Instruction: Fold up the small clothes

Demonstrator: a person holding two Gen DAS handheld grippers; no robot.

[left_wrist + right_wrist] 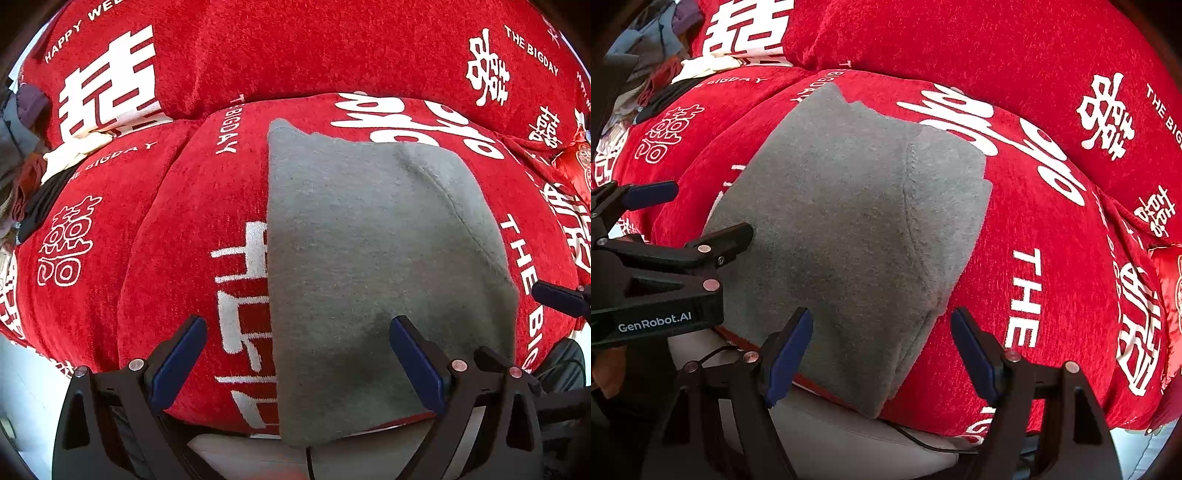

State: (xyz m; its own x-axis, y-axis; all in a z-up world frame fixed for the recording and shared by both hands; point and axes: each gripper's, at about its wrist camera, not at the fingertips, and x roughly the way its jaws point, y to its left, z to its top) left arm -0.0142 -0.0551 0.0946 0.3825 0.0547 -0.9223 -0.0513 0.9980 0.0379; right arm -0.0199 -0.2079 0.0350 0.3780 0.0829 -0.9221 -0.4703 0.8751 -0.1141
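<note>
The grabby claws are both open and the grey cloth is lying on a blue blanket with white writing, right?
Almost. Both grippers, left and right, are open and hold nothing, and the grey cloth does lie flat there. But the blanket under it is red, not blue, with white writing. Only the pads on the fingers are blue. Both wrist views show it.

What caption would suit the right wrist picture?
Open right hand-held gripper poised over a folded grey garment on a red blanket.
</note>
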